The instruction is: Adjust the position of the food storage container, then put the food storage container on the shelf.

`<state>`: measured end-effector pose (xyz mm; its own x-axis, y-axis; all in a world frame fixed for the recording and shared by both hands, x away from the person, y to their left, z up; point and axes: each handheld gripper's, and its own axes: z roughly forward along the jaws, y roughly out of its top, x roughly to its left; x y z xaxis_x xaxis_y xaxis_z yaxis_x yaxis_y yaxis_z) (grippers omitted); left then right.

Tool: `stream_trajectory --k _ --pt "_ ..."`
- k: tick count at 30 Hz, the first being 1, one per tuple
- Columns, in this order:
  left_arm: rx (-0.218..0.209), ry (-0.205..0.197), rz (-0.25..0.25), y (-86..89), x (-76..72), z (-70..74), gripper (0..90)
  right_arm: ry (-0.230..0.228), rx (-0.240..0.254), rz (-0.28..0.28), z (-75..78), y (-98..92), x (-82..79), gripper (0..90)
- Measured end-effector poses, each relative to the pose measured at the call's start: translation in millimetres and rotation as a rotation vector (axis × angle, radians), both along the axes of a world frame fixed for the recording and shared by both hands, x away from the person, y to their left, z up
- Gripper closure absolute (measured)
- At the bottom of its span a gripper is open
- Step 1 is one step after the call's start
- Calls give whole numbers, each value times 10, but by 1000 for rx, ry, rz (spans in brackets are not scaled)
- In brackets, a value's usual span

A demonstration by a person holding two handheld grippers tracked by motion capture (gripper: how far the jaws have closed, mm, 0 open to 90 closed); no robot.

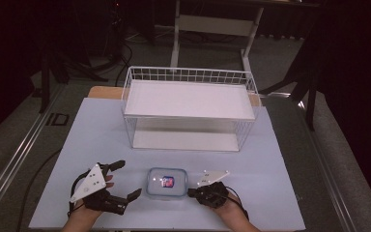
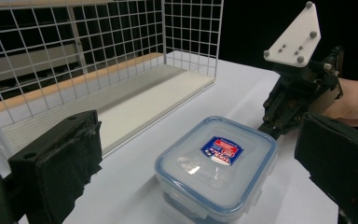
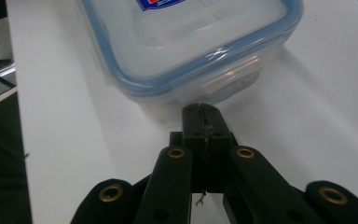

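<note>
A clear plastic container (image 1: pixel 167 182) with a blue-rimmed lid and a red and blue label stands near the table's front edge. My left gripper (image 1: pixel 128 179) is just left of it, open wide. In the left gripper view the two black pads frame the container (image 2: pixel 216 165) without touching it. My right gripper (image 1: pixel 191 192) is on the container's right, shut, with nothing between its jaws. In the right gripper view its closed tip (image 3: pixel 201 112) sits right at the container's (image 3: pixel 191 37) side, under the lid rim. I cannot tell whether it touches.
A white wire basket (image 1: pixel 188 75) with a white shelf board on top stands behind the container, its open side facing me. The white table (image 1: pixel 101 130) has bare surface on both sides. Dark floor and a table frame lie beyond.
</note>
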<state>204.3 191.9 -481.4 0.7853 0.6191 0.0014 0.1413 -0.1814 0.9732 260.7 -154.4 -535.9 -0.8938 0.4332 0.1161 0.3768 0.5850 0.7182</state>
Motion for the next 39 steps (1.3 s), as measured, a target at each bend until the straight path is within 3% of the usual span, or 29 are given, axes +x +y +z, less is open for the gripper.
stream_trajectory --k 6,9,10,11,12,13,15,17,19,20,24,25,26,27,30,33,34,36,38,39 --pt "-8 3 -1 8 -7 8 16 -20 -14 -14 64 -91 -45 900" --pt "-19 15 -9 13 0 9 16 -75 10 -66 163 -216 -93 827" --pt "-20 21 -10 13 5 10 16 -81 41 -80 204 -255 -103 792" --pt "-20 21 -10 13 5 10 16 -81 41 -80 204 -255 -103 792" --pt "-29 35 -12 21 19 12 16 -90 62 -89 245 -284 -110 743" --pt "-30 44 -15 21 24 15 16 -126 75 -98 320 -304 -132 630" --pt "-27 57 -20 22 32 22 16 -153 100 -99 390 -310 -150 485" --pt "-30 66 -38 17 37 29 16 -140 162 -103 449 -314 -141 330" --pt "-32 68 -51 8 32 37 16 -148 168 -102 480 -298 -132 175" --pt "-27 60 -65 -19 26 47 16 -162 166 -105 495 -282 -129 140" --pt "-15 62 -66 -63 31 83 16 -193 207 -122 563 -259 -116 127" --pt "-19 64 -67 -70 39 105 16 -217 203 -125 585 -247 -122 169" --pt "-22 67 -59 -78 49 130 16 -199 185 -109 611 -230 -113 166" --pt "-24 76 -48 -86 60 155 16 -186 181 -101 642 -216 -103 163" --pt "-21 119 -43 -105 94 225 16 -239 184 -111 718 -193 -139 184" --pt "-2 169 -52 -139 124 268 16 -148 214 -103 748 -195 -90 182" --pt "14 194 -57 -151 145 276 16 -148 233 -103 748 -201 -83 177" --pt "18 245 -66 -161 194 287 16 -170 204 -143 748 -196 -78 172" --pt "43 266 -54 -176 230 300 15 -145 223 -149 744 -197 -61 172" --pt "56 276 -52 -186 247 306 15 -148 209 -167 742 -193 -60 169"
